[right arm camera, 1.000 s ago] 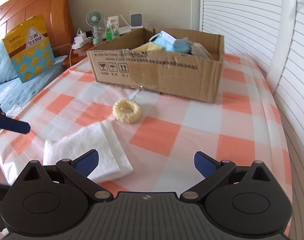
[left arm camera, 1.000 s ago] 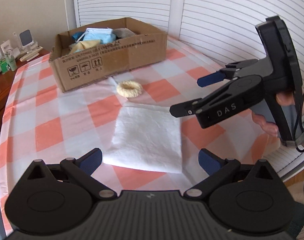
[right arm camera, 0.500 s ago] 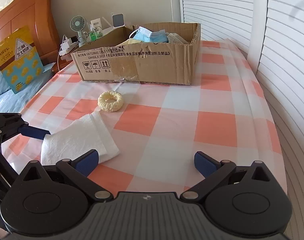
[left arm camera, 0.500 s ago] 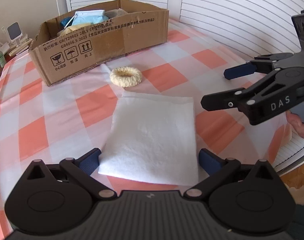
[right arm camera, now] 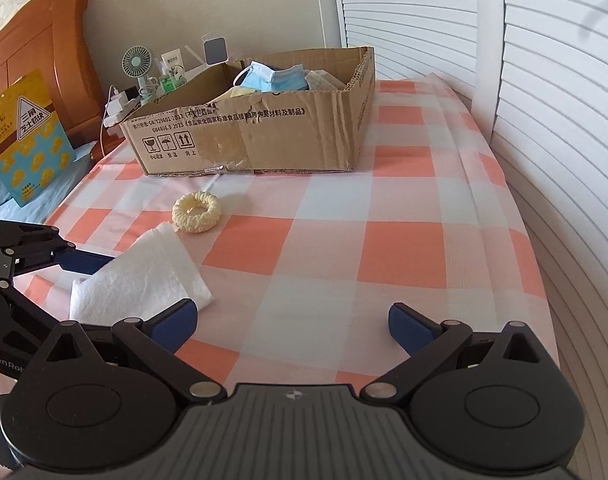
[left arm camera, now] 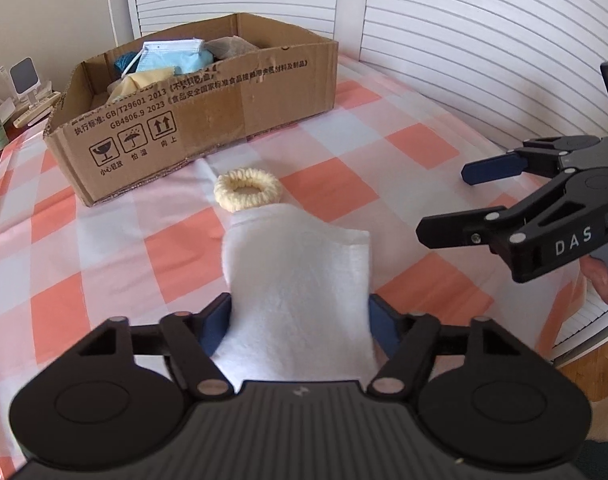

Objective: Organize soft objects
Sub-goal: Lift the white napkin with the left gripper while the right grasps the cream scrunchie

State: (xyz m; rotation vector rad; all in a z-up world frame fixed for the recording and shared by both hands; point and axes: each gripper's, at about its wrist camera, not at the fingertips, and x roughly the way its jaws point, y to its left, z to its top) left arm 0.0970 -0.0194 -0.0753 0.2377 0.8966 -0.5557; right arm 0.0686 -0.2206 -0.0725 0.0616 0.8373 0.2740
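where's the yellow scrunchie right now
The yellow scrunchie lies flat on the checked tablecloth, just in front of the cardboard box and just past the far edge of the white towel that the left tool grips.

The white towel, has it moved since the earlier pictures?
Yes. The white towel now bunches between the left claw, its far edge drawn back from the yellow ring.
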